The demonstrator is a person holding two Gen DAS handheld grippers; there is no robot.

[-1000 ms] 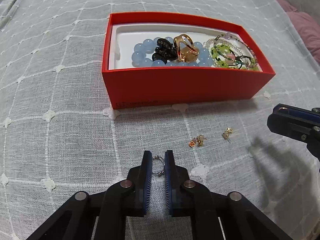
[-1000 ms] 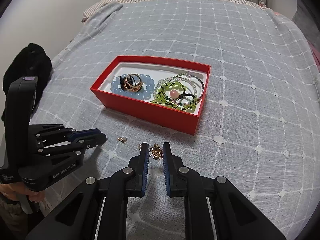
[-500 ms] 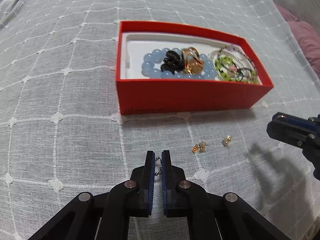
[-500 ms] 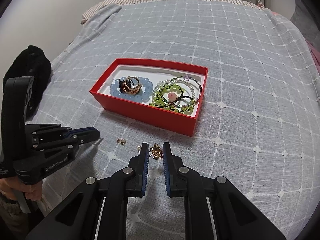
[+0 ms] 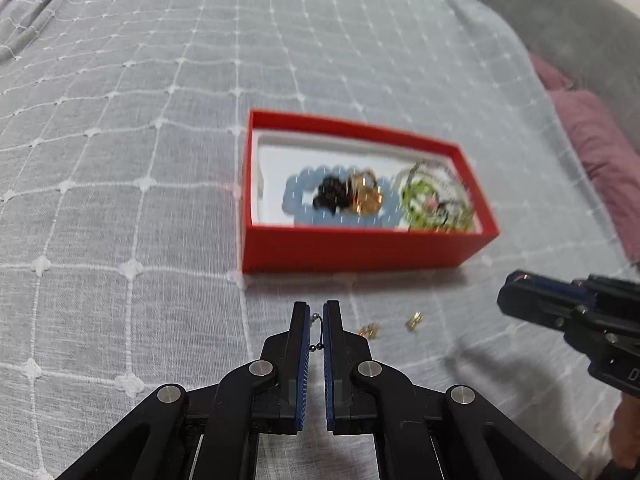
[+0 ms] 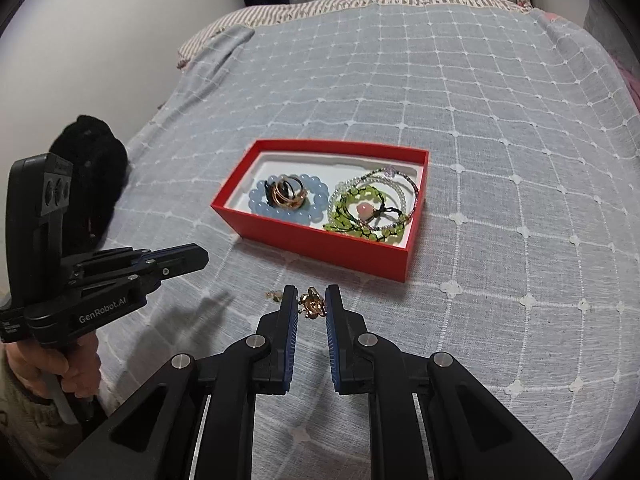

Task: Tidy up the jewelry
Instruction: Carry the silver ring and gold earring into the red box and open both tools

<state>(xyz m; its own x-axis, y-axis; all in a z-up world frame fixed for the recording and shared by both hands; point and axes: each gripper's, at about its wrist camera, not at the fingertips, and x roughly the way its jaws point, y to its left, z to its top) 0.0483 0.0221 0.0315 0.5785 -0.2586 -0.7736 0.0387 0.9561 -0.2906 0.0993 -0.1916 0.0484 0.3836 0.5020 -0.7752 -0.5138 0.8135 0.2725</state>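
Grey grid-stitched bedspread (image 6: 460, 92) covers the bed. Red box (image 6: 320, 248), long axis left-right. Left gripper (image 5: 317, 316) closed on thin earring (image 5: 319, 330); right gripper (image 6: 313, 300) clamps gold ring (image 6: 312, 306).

Grey grid-stitched bedspread (image 6: 460, 92), black garment (image 6: 94, 168) at its edge — purple pillow (image 5: 600, 148)

One red box (image 6: 344, 254); one blue bead bracelet (image 6: 256, 206); two grippers: left gripper (image 5: 317, 312), right gripper (image 6: 312, 300); two loose gold earrings (image 5: 370, 331) on bedspread.
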